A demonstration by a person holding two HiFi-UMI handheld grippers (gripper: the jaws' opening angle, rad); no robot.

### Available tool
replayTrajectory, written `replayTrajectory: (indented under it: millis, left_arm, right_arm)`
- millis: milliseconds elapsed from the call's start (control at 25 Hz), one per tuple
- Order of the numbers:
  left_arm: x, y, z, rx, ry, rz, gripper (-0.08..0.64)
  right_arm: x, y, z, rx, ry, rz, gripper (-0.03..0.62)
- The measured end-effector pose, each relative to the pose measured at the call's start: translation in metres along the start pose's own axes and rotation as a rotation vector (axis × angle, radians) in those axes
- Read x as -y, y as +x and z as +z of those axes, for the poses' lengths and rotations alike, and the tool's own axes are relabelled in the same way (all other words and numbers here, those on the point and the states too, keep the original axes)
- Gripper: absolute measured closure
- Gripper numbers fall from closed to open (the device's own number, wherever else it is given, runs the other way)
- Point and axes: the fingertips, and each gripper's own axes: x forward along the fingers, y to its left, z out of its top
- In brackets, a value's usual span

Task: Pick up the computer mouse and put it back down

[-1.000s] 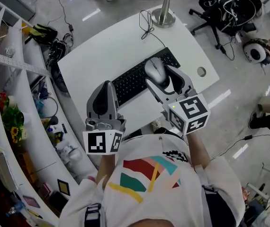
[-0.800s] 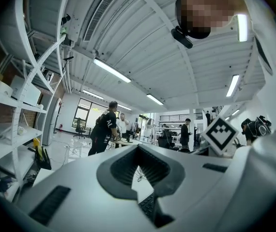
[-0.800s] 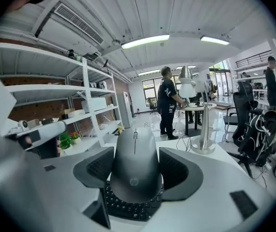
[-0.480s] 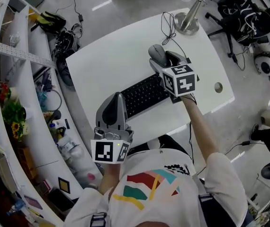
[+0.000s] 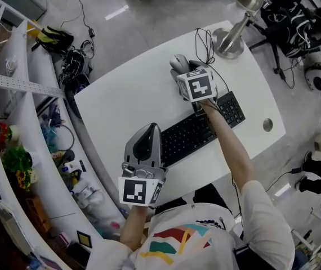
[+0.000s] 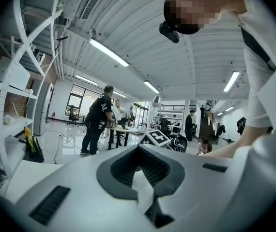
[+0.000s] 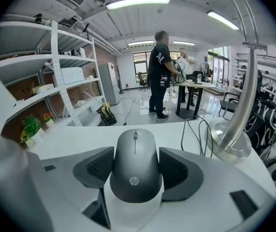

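A grey computer mouse (image 5: 177, 63) (image 7: 134, 166) sits between the two dark pads of my right gripper (image 5: 182, 67) (image 7: 135, 170), which is shut on its sides. The mouse is held over the far part of the white table (image 5: 121, 97), beyond the black keyboard (image 5: 197, 131). Whether it touches the tabletop I cannot tell. My left gripper (image 5: 145, 135) (image 6: 139, 166) hovers at the table's near edge, left of the keyboard. Its pads are together with nothing between them.
A metal desk lamp (image 5: 231, 38) with a black cable (image 5: 204, 37) stands just right of the mouse. The table has a round cable hole (image 5: 268, 125). White shelves (image 5: 14, 83) run along the left, and an office chair (image 5: 295, 13) stands at the far right.
My right gripper has carried the mouse from above the keyboard out to the far side of the table and lower. The left gripper has drifted toward the table's near edge.
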Motion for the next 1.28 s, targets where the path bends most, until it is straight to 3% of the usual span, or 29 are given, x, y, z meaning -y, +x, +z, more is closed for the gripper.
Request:
replayTrajectory:
  millis: [280,360,480,640,800,1040,1280]
  left_arm:
    - [-0.013,0.018,-0.024,-0.055,-0.048,0.005,0.515]
    - [-0.012,0.021,-0.027,-0.065,-0.033,-0.006,0.515]
    - [-0.013,0.026,-0.028,-0.06,-0.081,-0.008,0.515]
    - [-0.01,0.029,-0.028,-0.057,-0.093,-0.02,0.515]
    - [-0.011,0.03,-0.025,-0.053,-0.089,-0.018,0.515]
    - [-0.012,0.024,-0.02,-0.041,-0.082,-0.002,0.515]
    - [-0.001,0.013,-0.001,-0.001,-0.072,-0.001,0.515]
  right_arm:
    - [0.038,0.045,-0.006,-0.08,0.01,-0.07,0.289]
    - [0.041,0.05,-0.008,-0.092,-0.008,-0.077,0.288]
    - [0.04,0.058,-0.01,-0.117,-0.017,-0.064,0.288]
    - [0.034,0.058,-0.029,-0.215,0.004,-0.07,0.288]
    - [0.036,0.06,-0.008,-0.118,-0.038,-0.085,0.288]
    - [0.027,0.056,-0.023,-0.17,0.029,-0.044,0.287]
    - [0.032,0.019,0.025,-0.004,-0.079,-0.065,0.288]
